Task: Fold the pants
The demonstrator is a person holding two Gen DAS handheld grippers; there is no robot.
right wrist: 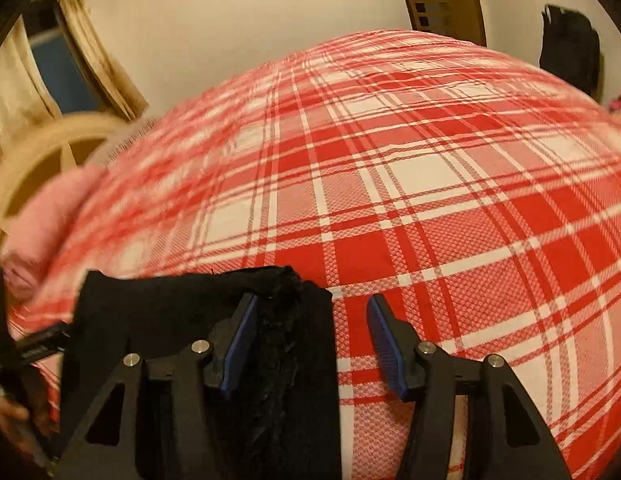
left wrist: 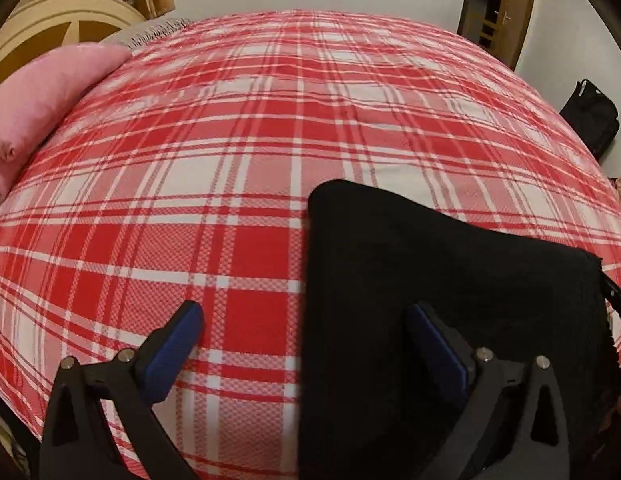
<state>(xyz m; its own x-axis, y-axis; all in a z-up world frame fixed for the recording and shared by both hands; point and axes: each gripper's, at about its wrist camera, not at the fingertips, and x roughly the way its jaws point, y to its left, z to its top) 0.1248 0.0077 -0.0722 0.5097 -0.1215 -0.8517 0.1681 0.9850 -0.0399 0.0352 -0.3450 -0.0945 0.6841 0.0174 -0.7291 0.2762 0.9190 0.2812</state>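
Note:
The black pants point(left wrist: 450, 264) lie folded into a flat block on the red and white plaid bedspread point(left wrist: 246, 128). My left gripper point(left wrist: 306, 320) is open, its jaws straddling the pants' left edge, with the right finger over the black fabric. In the right wrist view the pants point(right wrist: 294, 360) lie at the lower left, their frayed right edge between the jaws. My right gripper point(right wrist: 312, 320) is open, its left finger over the pants and its right finger over the bedspread point(right wrist: 430, 184). Neither gripper holds anything.
A pink pillow point(left wrist: 42, 100) lies at the bed's left side by a cream headboard point(left wrist: 66, 20). A black bag point(left wrist: 590, 120) stands on the floor at the right. A wooden door point(left wrist: 498, 4) is behind the bed. The other gripper's frame point(right wrist: 26, 352) shows at the left.

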